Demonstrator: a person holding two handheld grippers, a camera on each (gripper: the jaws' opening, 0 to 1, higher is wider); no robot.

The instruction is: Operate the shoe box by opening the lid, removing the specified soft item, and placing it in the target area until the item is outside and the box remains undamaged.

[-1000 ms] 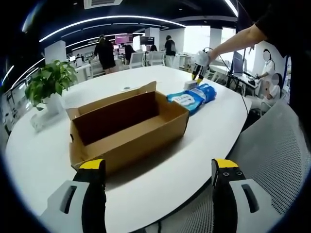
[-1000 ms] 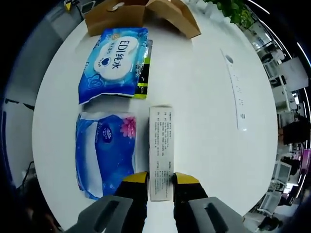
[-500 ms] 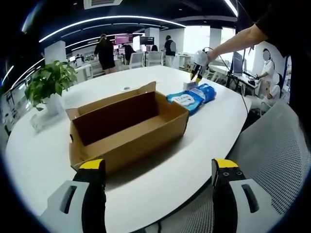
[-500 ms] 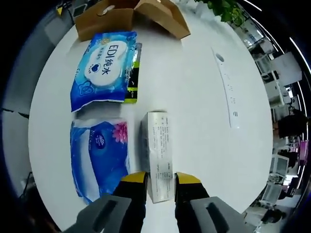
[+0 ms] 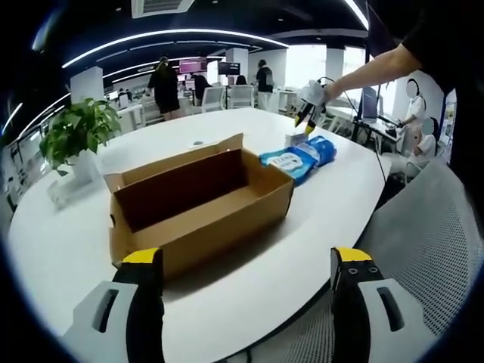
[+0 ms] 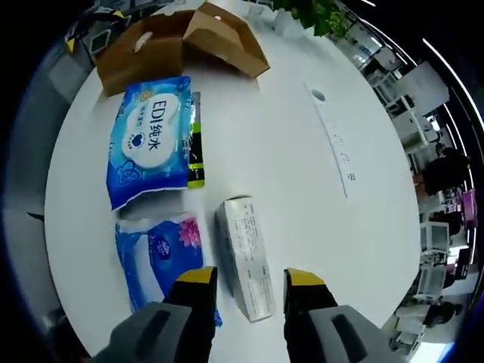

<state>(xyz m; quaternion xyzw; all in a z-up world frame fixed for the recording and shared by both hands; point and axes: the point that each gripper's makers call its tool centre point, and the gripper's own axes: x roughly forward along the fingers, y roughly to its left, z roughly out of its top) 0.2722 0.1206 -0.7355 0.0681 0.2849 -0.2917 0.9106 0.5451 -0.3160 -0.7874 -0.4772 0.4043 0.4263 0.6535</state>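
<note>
- Left hand-held gripper [image 5: 246,266]: yellow-tipped black jaws spread wide, nothing between them, hanging over the near edge of the round white table [image 5: 318,198].
- Brown corrugated cardboard shoe box [image 5: 198,200], long and rectangular, lid flaps open, interior looks bare; sits mid-table in the left gripper view.
- Right hand-held gripper [image 6: 248,278]: jaws parted, not pinching; the end of the white rectangular cardboard carton [image 6: 244,256] with fine printed text lies on the table between and just ahead of the jaw tips.
- Glossy blue plastic wipes pack with white oval label [image 6: 148,139], soft and flat, lies outside the box, near its end.
- Second crinkly blue soft pack with pink flower print [image 6: 161,257] just beside the carton.
- Thin black-and-green flat packet [image 6: 195,143] tucked along the wipes pack's edge.
- Green leafy potted plant [image 5: 72,136] in white pot at table's far side.
</note>
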